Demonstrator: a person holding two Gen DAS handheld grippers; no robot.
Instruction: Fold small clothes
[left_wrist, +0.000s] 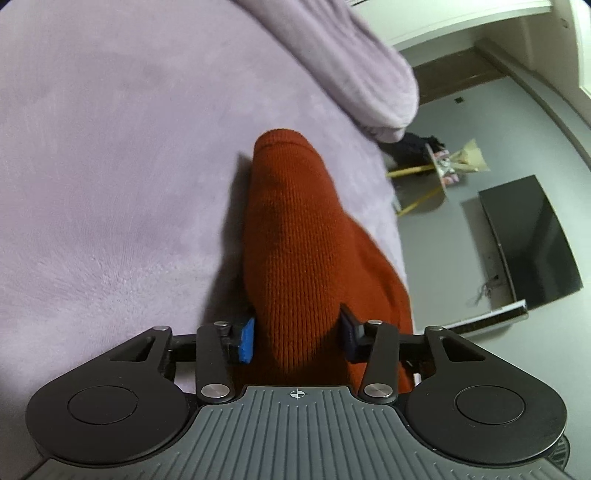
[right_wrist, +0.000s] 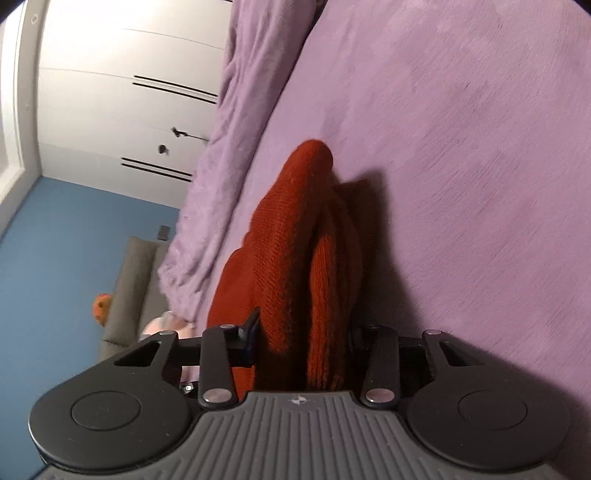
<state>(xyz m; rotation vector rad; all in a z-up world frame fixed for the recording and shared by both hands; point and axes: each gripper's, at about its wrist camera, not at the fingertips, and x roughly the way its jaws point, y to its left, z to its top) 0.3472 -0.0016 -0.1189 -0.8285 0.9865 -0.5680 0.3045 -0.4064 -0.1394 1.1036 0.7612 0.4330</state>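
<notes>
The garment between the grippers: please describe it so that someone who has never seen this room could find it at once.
Start from the large bed covered with a lilac plush blanket. On it lies the rust-orange knitted garment, bunched between the fingers of the left gripper and the right gripper. It is the only orange ribbed knit there; everything around it is pale purple.

The knit garment (left_wrist: 295, 240) lies on the blanket (left_wrist: 110, 166), between both grippers' fingers (left_wrist: 245, 339).
</notes>
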